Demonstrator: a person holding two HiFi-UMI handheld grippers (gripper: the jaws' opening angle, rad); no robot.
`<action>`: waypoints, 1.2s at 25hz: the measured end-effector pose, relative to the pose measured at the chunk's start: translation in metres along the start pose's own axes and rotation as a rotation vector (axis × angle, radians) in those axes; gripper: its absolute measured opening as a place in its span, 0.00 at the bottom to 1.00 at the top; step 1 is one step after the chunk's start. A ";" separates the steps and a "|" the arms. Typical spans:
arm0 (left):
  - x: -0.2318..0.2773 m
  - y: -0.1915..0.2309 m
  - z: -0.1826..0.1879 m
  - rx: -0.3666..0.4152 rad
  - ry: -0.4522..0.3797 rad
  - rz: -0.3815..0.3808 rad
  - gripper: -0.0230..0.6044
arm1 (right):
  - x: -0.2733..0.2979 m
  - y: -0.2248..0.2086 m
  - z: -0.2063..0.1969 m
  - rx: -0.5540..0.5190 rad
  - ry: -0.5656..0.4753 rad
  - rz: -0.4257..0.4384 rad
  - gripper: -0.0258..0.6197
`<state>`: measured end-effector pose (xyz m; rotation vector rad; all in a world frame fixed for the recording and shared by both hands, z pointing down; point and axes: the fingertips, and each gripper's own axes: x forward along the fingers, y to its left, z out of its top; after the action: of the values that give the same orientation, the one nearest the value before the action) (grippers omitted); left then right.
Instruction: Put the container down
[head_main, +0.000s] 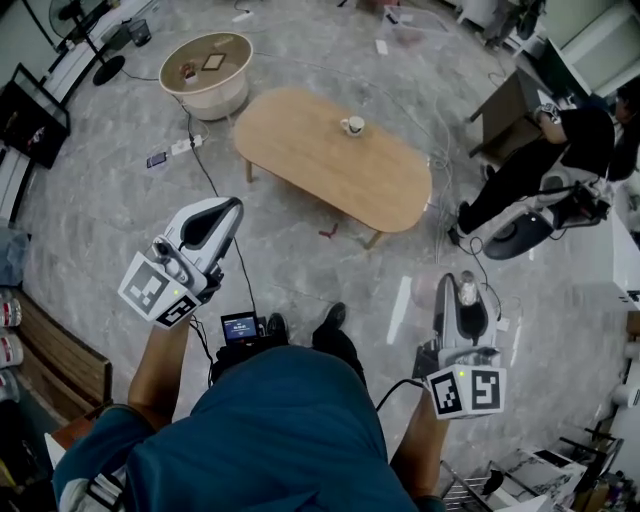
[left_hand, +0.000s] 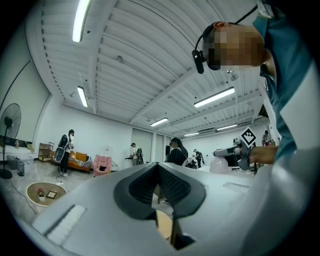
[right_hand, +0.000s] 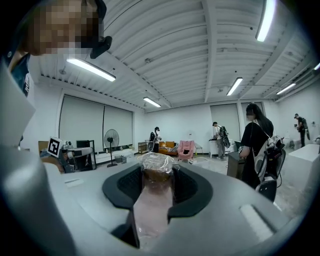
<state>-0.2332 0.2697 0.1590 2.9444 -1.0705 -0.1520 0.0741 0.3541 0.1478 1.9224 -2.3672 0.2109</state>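
Note:
My right gripper (head_main: 458, 285) is shut on a pinkish see-through container (head_main: 467, 293) at the lower right of the head view, over the floor. In the right gripper view the container (right_hand: 155, 200) lies between the jaws, with its crinkled plastic-covered top (right_hand: 157, 164) at the tips of my right gripper (right_hand: 157, 172). My left gripper (head_main: 232, 208) is held out at the left with nothing in it. In its own view my left gripper (left_hand: 156, 172) has its pads meeting at the tip. An oval wooden table (head_main: 300, 150) stands ahead, and a white cup (head_main: 352, 125) sits on it.
A round white side table (head_main: 222, 95) stands at the far left, and a cable and power strip (head_main: 185, 146) lie on the floor. A seated person (head_main: 560, 150) is at the right. A fan (right_hand: 111, 142) and several standing people (right_hand: 256, 142) are across the room.

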 end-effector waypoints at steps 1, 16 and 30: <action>0.003 0.001 0.001 0.001 0.000 0.015 0.03 | 0.006 -0.005 0.000 0.002 0.003 0.013 0.25; 0.082 -0.008 -0.003 0.033 0.013 0.184 0.03 | 0.091 -0.096 0.006 0.011 0.017 0.191 0.25; 0.120 -0.017 -0.009 0.050 0.043 0.286 0.03 | 0.139 -0.144 0.006 0.022 0.022 0.295 0.25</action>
<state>-0.1298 0.2059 0.1561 2.7798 -1.4914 -0.0605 0.1865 0.1896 0.1708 1.5619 -2.6347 0.2760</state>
